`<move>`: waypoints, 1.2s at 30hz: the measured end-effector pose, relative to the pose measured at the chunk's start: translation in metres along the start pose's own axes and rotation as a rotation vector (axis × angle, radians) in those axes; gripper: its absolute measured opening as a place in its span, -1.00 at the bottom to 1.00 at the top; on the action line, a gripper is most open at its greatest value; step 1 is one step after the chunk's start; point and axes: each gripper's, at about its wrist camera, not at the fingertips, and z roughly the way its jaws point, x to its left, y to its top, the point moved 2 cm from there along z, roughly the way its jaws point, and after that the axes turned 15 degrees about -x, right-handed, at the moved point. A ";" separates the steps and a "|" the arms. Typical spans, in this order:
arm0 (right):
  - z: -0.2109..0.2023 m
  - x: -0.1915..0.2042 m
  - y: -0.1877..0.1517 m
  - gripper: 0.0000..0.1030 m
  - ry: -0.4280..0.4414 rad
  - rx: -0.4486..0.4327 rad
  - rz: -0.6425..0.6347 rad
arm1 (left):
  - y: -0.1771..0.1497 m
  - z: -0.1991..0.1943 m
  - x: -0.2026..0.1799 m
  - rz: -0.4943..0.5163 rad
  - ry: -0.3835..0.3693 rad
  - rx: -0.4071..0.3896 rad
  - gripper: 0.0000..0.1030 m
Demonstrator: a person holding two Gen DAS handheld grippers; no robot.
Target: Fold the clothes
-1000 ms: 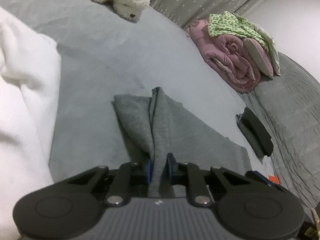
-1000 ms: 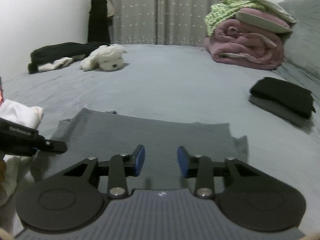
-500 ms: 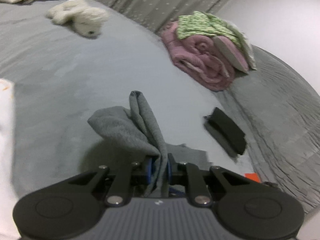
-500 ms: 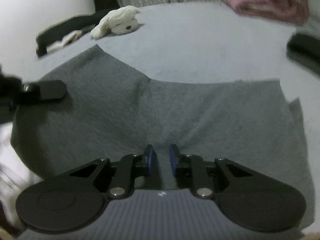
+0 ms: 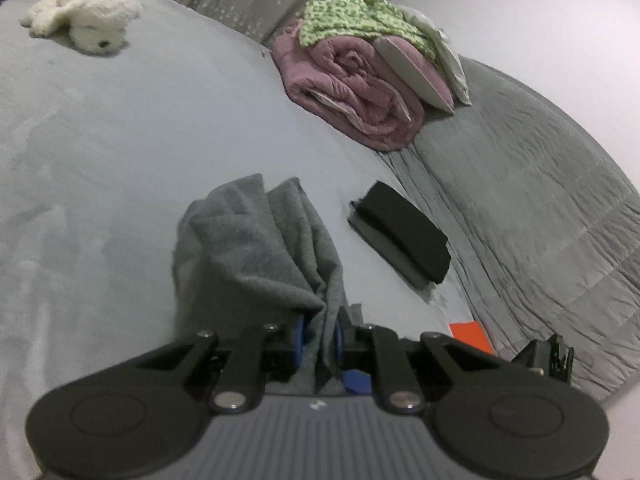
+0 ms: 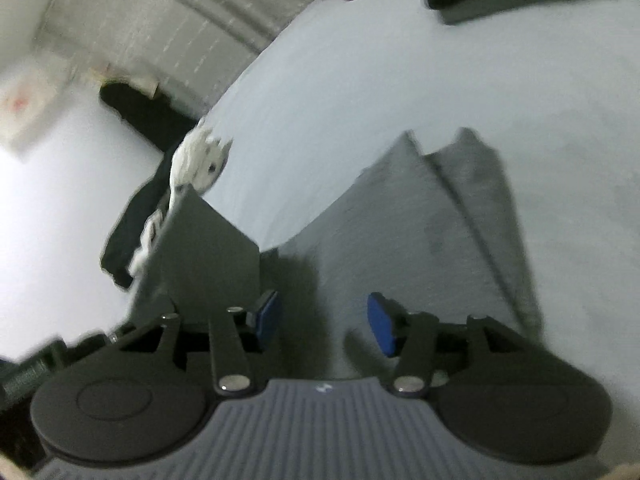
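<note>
The left gripper (image 5: 318, 340) has its jaws clamped on a bunched edge of the grey garment (image 5: 256, 248), the cloth pinched between the two blue pads (image 5: 299, 338) and rising out of them in a loose, crumpled hump that drapes forward onto the bed (image 5: 100, 140). From the left wrist view the garment shows thick fleecy folds — one rounded lobe to the left, a narrower pleat standing beside it to the right — and its far end rests on the pale grey sheet. The right gripper (image 6: 324, 322) is opening, its jaws standing apart with the blue pads clear of the cloth; the same grey garment (image 6: 420, 220) lies spread beneath and ahead of them, and nothing is pressed between them. In that blurred view the cloth looks flatter, with a straight fold line running away on the right and two pointed corners at its far edge. Part of the left gripper's dark body (image 6: 200, 256) sits just to the left of the right jaws. Farther up the bed lie a folded black and grey stack (image 5: 400, 232), a rolled pink quilt (image 5: 360, 92) topped with a green patterned cloth (image 5: 352, 20), and a white plush toy (image 5: 88, 20) — all well apart from the garment.
</note>
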 end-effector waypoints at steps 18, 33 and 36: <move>-0.038 -0.042 0.023 0.20 0.050 -0.047 0.268 | -0.002 0.012 0.010 -0.033 -0.101 -0.020 0.16; -0.004 -0.006 0.000 -0.67 0.014 -0.025 -0.057 | -0.019 0.022 0.029 0.199 0.103 -0.080 0.68; -0.015 0.001 0.007 -0.71 0.062 -0.074 -0.063 | -0.021 0.016 0.027 0.231 0.106 -0.123 0.74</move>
